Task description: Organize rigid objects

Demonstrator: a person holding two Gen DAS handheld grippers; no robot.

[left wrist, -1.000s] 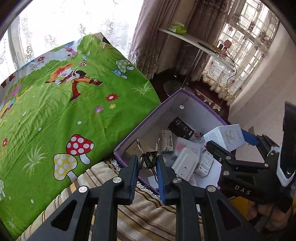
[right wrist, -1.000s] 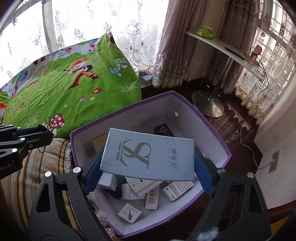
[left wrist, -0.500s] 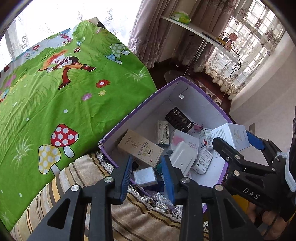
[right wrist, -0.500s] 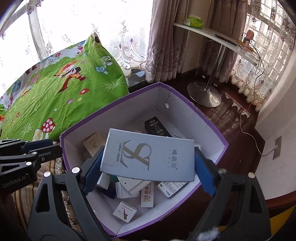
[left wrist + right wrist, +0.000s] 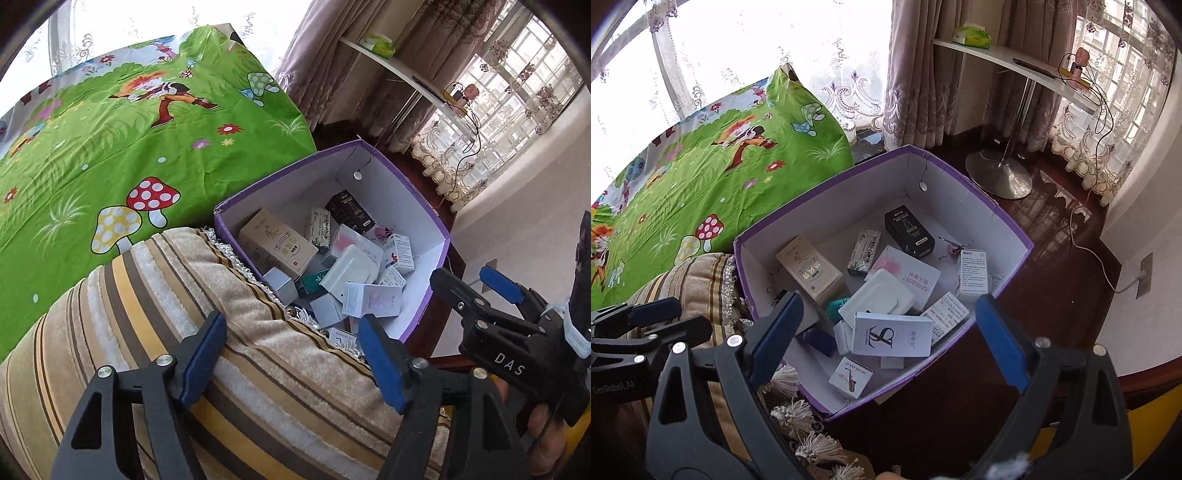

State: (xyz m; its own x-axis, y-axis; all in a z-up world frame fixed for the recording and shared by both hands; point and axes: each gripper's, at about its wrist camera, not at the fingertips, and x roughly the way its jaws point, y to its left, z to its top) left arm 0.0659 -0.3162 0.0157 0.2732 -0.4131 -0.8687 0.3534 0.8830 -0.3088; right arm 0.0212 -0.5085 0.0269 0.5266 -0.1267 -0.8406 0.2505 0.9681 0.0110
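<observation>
A purple-rimmed cardboard box (image 5: 827,192) holds several small cartons; it also shows in the left wrist view (image 5: 436,218). A white carton with an S logo (image 5: 892,334) lies on top near the box's front. A tan carton (image 5: 809,271) leans at the left, a black one (image 5: 908,230) at the back. My right gripper (image 5: 886,332) is open and empty above the box's front edge. My left gripper (image 5: 291,347) is open and empty over the striped cushion (image 5: 184,295), left of the box. The right gripper (image 5: 476,291) shows in the left wrist view.
A green cartoon-print sheet (image 5: 110,147) lies left of the box. A striped cushion with tassels (image 5: 698,280) touches the box's left side. A white shelf on a metal stand (image 5: 1008,173) and curtains stand behind. A wall socket with a cord (image 5: 1145,275) is on the right.
My right gripper opened and the S-logo carton dropped into the box. My left gripper opened wide, let go of the black binder clip and drew back over the cushion.
</observation>
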